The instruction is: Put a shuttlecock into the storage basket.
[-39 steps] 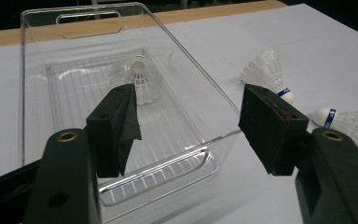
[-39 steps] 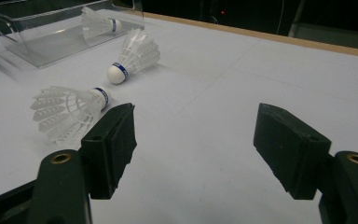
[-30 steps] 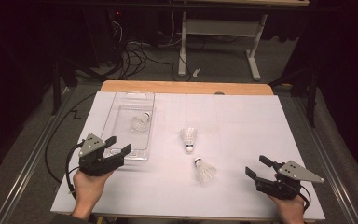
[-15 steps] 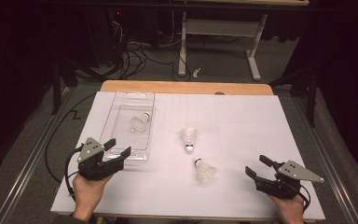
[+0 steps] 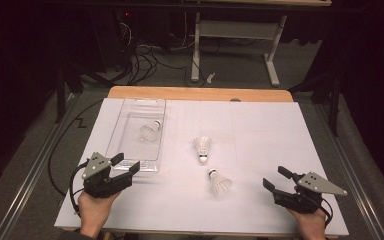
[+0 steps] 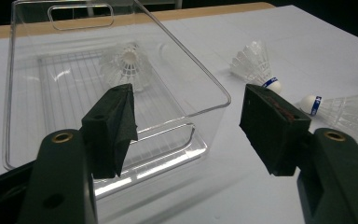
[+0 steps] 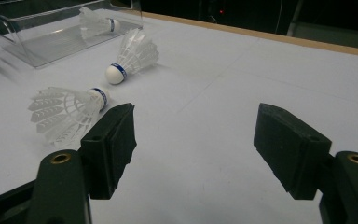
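Observation:
A clear plastic box point(image 5: 145, 102) stands at the left of the white table and holds one white shuttlecock point(image 5: 150, 131), also seen as the shuttlecock point(image 6: 126, 65) behind the box wall point(image 6: 209, 77). Two more lie loose mid-table: one shuttlecock point(image 5: 202, 148) farther off and another shuttlecock point(image 5: 219, 183) nearer. My left gripper point(image 5: 126, 164) is open and empty just before the box's near end, its jaws straddling the box corner point(image 6: 191, 112). My right gripper point(image 5: 275, 177) is open and empty at the near right, and it faces the nearer shuttlecock point(image 7: 65, 112) and the farther shuttlecock point(image 7: 133, 56).
The white sheet point(image 5: 260, 130) covers the table, with a wooden edge point(image 5: 200, 93) at the far side. Beyond it stand a white desk frame point(image 5: 235, 30) and floor cables point(image 5: 140, 60). Metal rails point(image 5: 25, 180) run beside the table.
My left gripper has drawn back a little toward the table's near edge, still open. The right gripper and the shuttlecocks have not moved.

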A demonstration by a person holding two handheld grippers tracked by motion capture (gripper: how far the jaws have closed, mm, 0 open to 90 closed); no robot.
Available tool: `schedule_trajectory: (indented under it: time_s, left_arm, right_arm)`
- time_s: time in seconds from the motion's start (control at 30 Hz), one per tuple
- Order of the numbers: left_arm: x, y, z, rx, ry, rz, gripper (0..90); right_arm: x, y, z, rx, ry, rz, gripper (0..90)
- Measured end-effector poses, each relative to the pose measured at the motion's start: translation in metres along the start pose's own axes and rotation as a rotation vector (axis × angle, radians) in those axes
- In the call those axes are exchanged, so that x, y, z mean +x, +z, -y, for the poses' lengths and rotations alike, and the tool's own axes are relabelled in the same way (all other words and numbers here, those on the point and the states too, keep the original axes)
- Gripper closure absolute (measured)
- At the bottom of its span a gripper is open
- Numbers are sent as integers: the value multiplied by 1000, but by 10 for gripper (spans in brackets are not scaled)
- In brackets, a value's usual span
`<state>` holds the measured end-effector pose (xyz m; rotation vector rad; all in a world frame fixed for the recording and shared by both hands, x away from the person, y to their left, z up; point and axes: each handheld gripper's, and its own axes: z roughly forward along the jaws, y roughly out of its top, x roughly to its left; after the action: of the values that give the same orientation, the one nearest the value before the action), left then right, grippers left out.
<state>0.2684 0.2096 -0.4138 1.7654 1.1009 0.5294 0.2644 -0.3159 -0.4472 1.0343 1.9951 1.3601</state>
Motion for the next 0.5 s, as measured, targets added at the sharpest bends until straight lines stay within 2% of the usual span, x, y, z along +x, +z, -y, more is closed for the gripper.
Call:
schedule_trajectory:
  time_s: [0.5]
  left_arm:
    - [-2, 5, 10, 22, 0, 11, 359]
  right_arm:
    - [-1, 1, 0, 5, -4, 2, 298]
